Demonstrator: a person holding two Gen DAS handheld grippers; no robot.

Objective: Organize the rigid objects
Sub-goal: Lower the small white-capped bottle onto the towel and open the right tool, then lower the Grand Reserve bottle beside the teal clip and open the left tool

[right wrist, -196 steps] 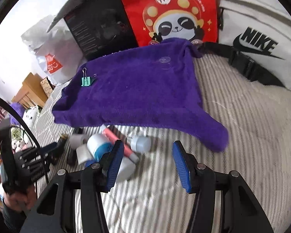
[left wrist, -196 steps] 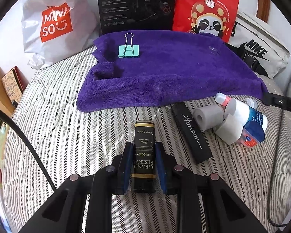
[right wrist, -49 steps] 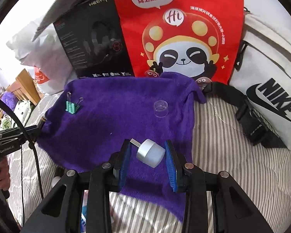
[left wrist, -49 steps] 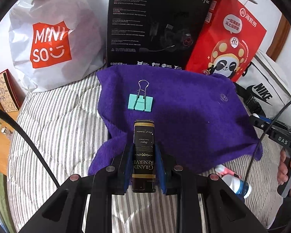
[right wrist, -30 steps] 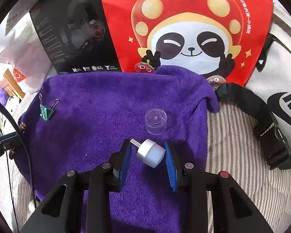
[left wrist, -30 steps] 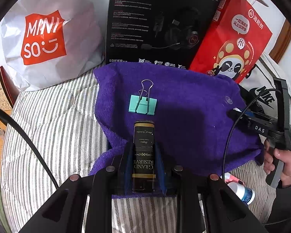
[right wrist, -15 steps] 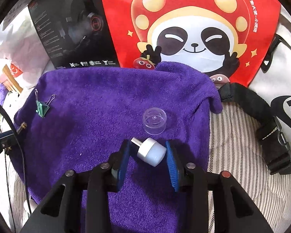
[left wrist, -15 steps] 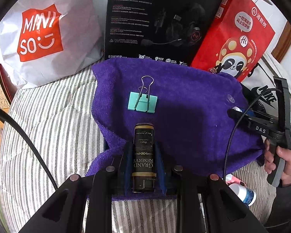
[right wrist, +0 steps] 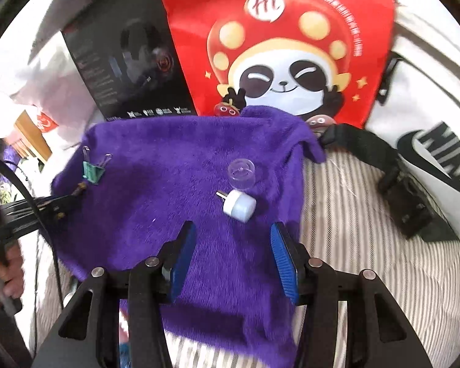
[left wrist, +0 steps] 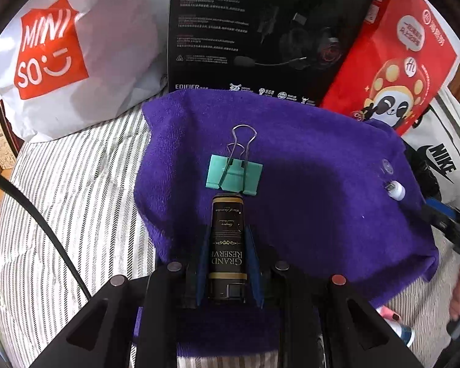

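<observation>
Right wrist view shows the right gripper [right wrist: 233, 257] with its jaws apart and nothing between them; they have just been opening, and the white plug [right wrist: 239, 205] lies free on the purple towel [right wrist: 168, 184], ahead of the fingertips and just beside a clear cap [right wrist: 241, 173]. Left wrist view has the left gripper [left wrist: 227, 263] clamped on a dark bottle [left wrist: 227, 239] labelled Grand Reserve, its far end touching or nearly touching the green clip [left wrist: 234, 176] that already rests on the towel. So three small things appear placed on the towel — clip, cap and plug — and the bottle looks like the fourth, held low over the cloth but not yet let go. I judge the sorting roughly half done: at the lower right of the left view a few items [left wrist: 398, 328] are partly visible on the striped bedding [left wrist: 76, 199] beyond the towel's edge, too cut off to count, and they presumably still need carrying over. Next step for the left side would be setting the bottle down beside the clip — with enough clearance not to shove it — while the right side is free to fetch another piece
</observation>
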